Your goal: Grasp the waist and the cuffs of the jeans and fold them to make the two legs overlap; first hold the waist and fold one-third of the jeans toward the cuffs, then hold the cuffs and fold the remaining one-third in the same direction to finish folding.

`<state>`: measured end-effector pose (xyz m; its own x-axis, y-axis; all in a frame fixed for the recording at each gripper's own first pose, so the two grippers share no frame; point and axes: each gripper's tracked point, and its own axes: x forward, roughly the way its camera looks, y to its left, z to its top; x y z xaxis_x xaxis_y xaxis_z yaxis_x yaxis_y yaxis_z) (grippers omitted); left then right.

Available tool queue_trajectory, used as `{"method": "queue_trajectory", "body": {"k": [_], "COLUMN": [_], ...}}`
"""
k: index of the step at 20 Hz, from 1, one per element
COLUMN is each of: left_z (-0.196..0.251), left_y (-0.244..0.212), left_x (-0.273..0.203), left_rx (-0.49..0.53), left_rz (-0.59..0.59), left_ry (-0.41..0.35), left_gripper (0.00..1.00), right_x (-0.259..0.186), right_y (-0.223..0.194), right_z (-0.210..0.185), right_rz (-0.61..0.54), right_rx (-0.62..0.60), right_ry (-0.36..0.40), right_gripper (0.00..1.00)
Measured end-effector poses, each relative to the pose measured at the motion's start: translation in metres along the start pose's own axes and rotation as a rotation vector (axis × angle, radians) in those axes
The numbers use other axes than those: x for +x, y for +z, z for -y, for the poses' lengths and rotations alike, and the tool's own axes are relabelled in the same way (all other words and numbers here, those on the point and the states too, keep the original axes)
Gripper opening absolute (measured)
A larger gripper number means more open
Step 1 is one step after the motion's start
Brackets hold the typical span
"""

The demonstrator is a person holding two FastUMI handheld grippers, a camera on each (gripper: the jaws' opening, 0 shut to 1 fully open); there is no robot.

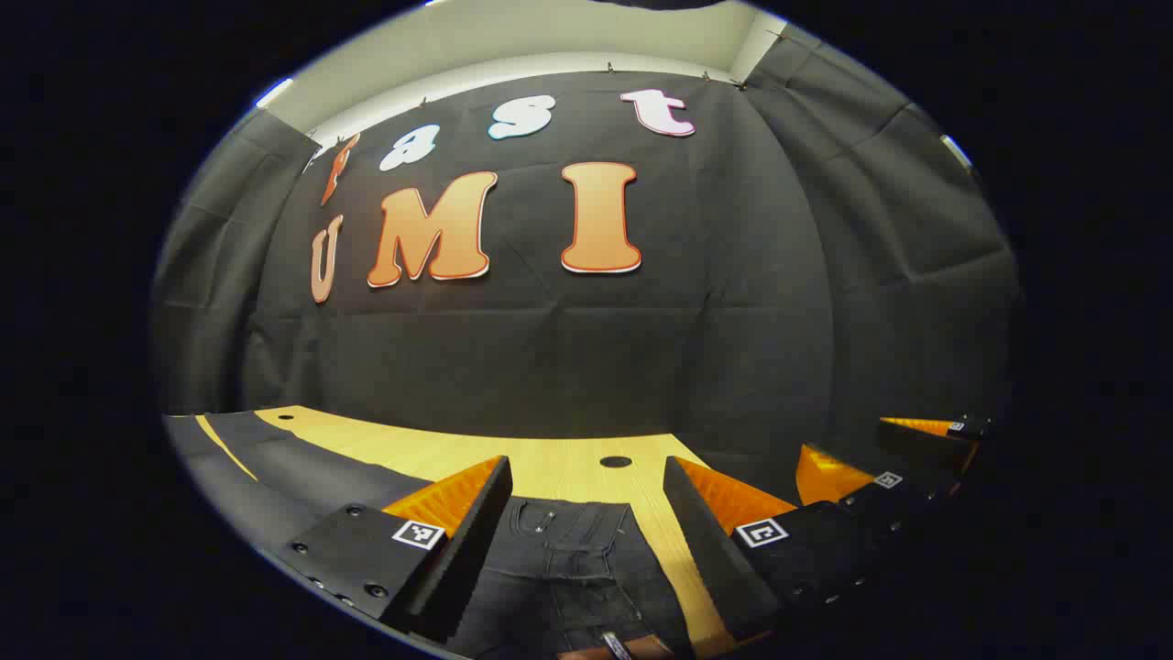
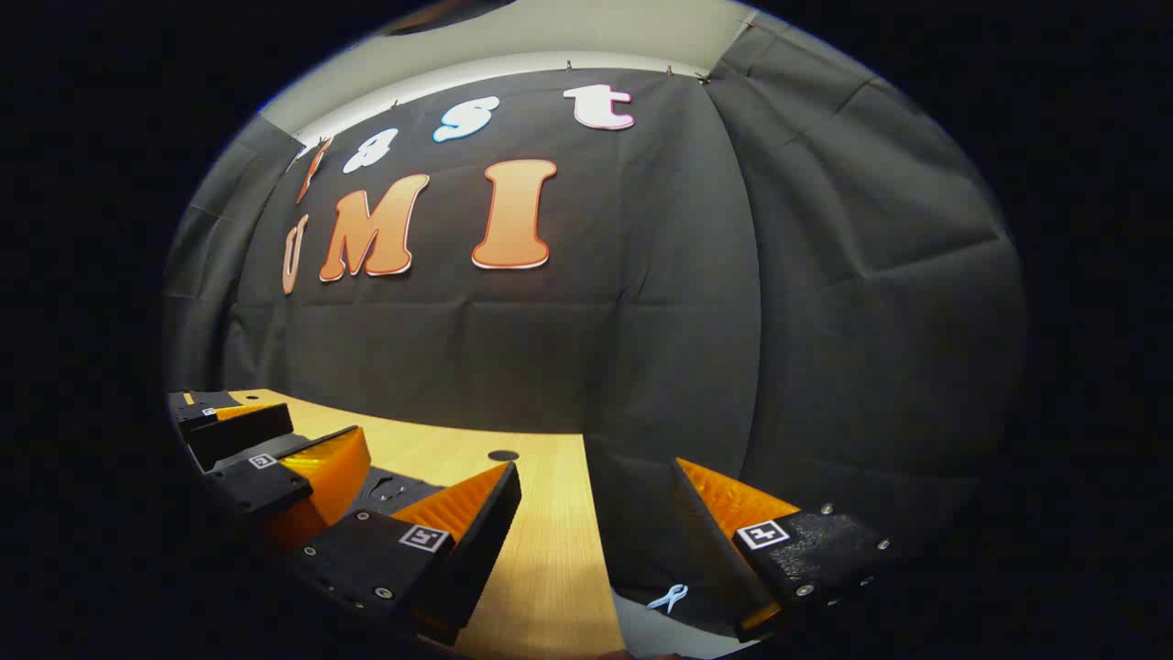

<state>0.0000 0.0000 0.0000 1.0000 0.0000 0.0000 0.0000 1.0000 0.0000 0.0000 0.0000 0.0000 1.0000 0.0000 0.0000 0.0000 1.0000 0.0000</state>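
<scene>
Hovering wide open in the left gripper view, the left gripper (image 1: 586,495) holds nothing above the dark jeans (image 1: 568,559), which lie at six o'clock on the wooden worktop (image 1: 568,463); the right gripper (image 1: 903,458) shows at four o'clock.

In the right gripper view, the right gripper (image 2: 596,500) gapes empty over the worktop (image 2: 550,550), the left gripper (image 2: 284,449) at eight o'clock above what appears to be the jeans (image 2: 389,486).

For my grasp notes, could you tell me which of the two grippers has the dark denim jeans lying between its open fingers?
The left gripper: the dark denim jeans lie between its fingers, while the right gripper straddles the bare light wooden table.
</scene>
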Motion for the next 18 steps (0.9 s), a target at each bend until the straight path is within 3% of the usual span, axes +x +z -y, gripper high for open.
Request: {"method": "queue_trajectory", "body": {"k": [4, 10, 13, 16, 18], "left_z": [-0.014, -0.072, -0.119, -0.177, -0.214], "left_y": [0.023, 0.079, 0.128, 0.176, 0.202], "left_x": [-0.002, -0.020, -0.033, -0.046, -0.057], "left_rx": [-0.026, -0.047, -0.011, 0.003, 0.030], "left_rz": [-0.011, -0.038, -0.028, -0.011, -0.009], "left_ry": [-0.016, -0.020, -0.010, 0.032, 0.063], "left_gripper": [0.99, 0.99, 1.00, 1.00, 1.00], "right_x": [-0.015, -0.056, -0.085, -0.109, -0.114], "right_y": [0.038, 0.103, 0.132, 0.150, 0.177], "right_z": [-0.008, 0.010, -0.005, -0.043, -0.065], "right_rz": [0.045, 0.002, -0.044, -0.121, -0.094], "right_rx": [-0.051, -0.177, -0.184, -0.137, -0.120], "right_ry": [-0.053, -0.109, -0.103, -0.033, -0.004], "right_gripper": [0.98, 0.98, 0.98, 0.98, 0.98]}}
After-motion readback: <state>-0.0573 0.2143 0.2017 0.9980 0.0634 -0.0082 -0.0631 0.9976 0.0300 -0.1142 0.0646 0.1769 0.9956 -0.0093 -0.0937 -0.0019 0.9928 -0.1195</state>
